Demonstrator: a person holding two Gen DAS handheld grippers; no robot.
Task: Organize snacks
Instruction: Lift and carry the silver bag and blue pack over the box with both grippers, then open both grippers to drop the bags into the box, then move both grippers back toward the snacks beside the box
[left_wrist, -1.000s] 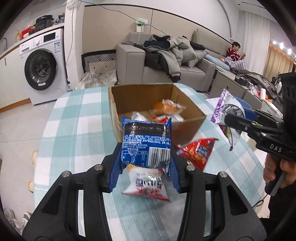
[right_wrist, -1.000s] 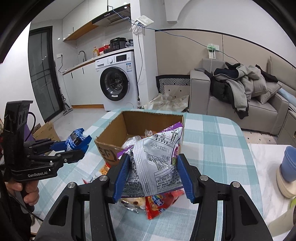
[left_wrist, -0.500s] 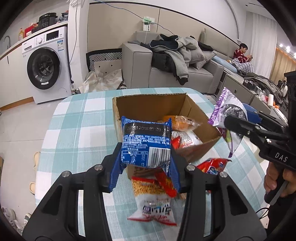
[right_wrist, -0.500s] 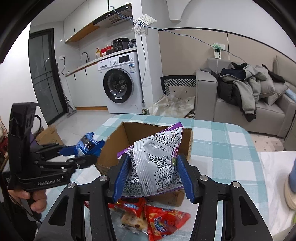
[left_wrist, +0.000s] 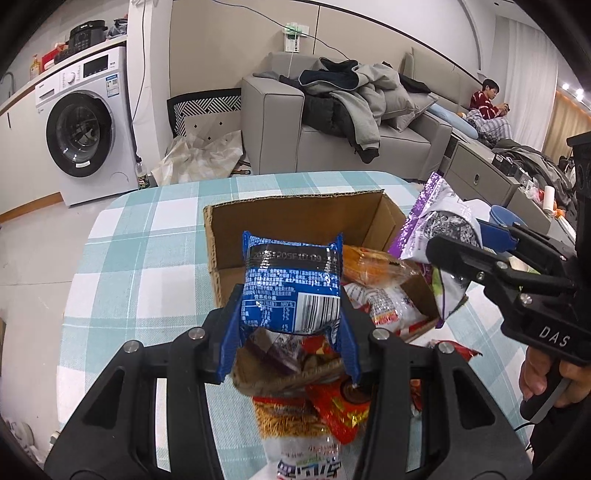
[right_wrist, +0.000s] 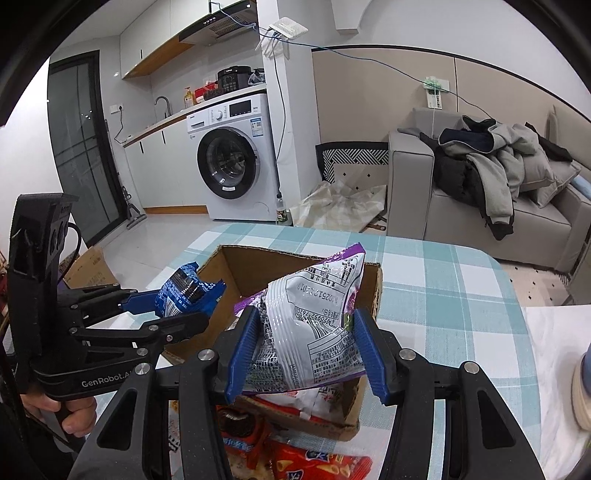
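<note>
Two handheld grippers hover over a cardboard box on the checked counter — left gripper jaws clenched on a blue snack packet, right gripper jaws clenched on a purple-and-silver bag.

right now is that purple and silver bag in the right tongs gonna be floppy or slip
Probably soft: the purple bag creases and pinches in where the right tongs clamp it. Likely light, as it stands puffed above them. Its glossy foil could slip.

Blue pkt & purple-silver bag held above cardboard box.
</note>
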